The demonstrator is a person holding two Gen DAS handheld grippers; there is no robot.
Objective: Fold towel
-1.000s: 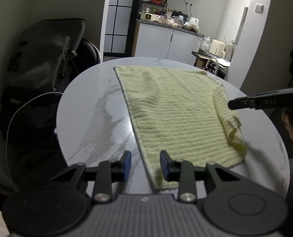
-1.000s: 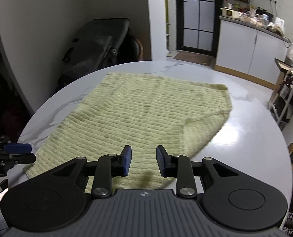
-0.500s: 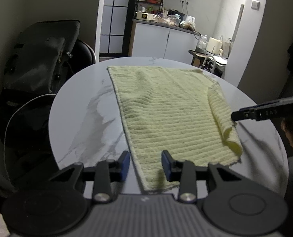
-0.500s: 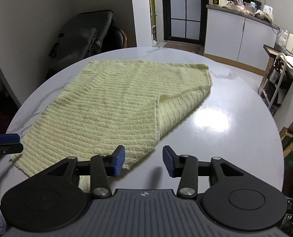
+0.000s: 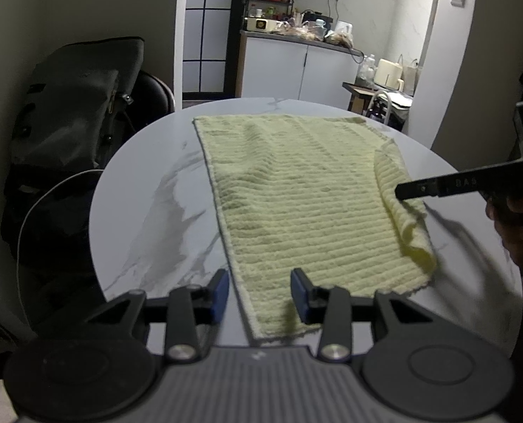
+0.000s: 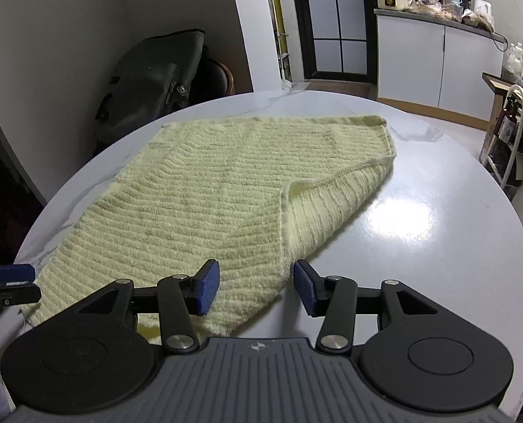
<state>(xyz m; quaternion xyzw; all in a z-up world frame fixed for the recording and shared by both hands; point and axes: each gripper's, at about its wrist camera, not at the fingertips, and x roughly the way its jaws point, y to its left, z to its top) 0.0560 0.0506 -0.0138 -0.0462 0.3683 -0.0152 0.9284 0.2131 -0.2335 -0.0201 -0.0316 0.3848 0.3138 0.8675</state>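
The left gripper (image 5: 259, 294) and right gripper (image 6: 256, 287) both stand wide apart, empty, over the near corners of the pale yellow ribbed terry towel (image 6: 205, 208) lying on the round white marble table (image 6: 420, 211). The towel's right edge is flopped over; I judge that flattening it, then pinching both near corners together, would give an even fold toward the far edge.

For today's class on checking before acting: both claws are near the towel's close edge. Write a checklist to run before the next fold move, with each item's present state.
1. Left claw open: ok.
2. Right claw open: ok.
3. Left claw lined up with the near left corner of the towel: ok; that edge runs between its fingers.
4. Right claw over its near corner: ok.
5. Towel flat: not ok; the flipped right edge lies doubled over.
6. Either claw touching cloth: cannot tell.
7. Round table bare beside the towel: ok.
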